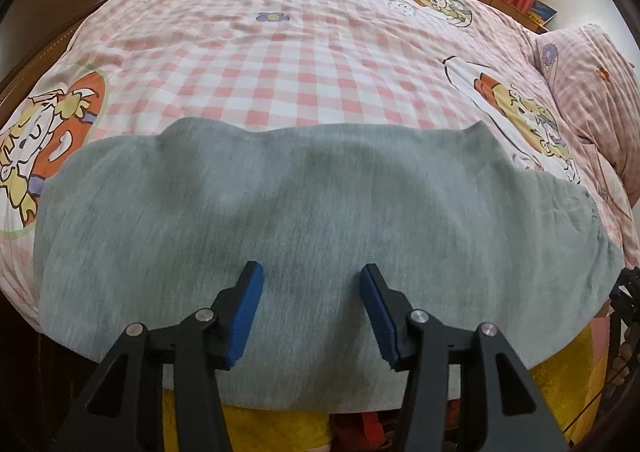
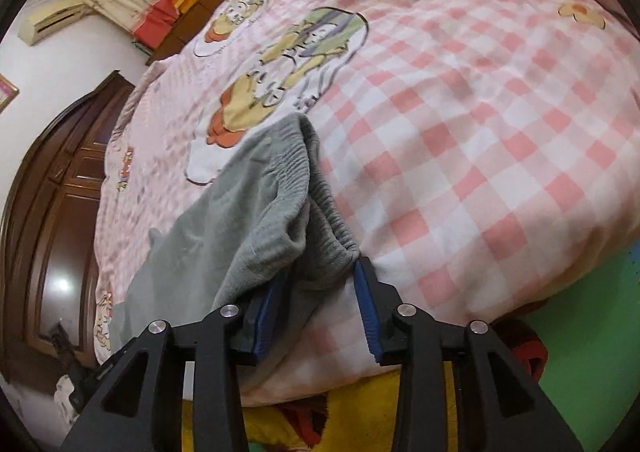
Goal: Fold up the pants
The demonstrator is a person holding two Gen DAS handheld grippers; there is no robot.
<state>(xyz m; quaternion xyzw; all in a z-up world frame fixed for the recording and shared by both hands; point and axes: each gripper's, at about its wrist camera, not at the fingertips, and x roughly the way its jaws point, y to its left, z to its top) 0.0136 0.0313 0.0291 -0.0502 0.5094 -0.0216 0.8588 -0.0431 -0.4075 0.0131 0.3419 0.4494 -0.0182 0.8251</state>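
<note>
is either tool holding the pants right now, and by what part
Left tool: nothing held; it is open above the flat grey pants. Right tool: the bunched waistband sits between its pads, but a gap shows, so a firm hold cannot be told.

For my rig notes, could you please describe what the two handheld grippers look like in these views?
Both look alike. The left gripper and right gripper each have two black angular plastic arms with triangular cut-outs, joined by linkages with round silver pivot pins. Each finger carries a long, ribbed blue pad. No cables, markings, sleeves or hands are visible.
</note>
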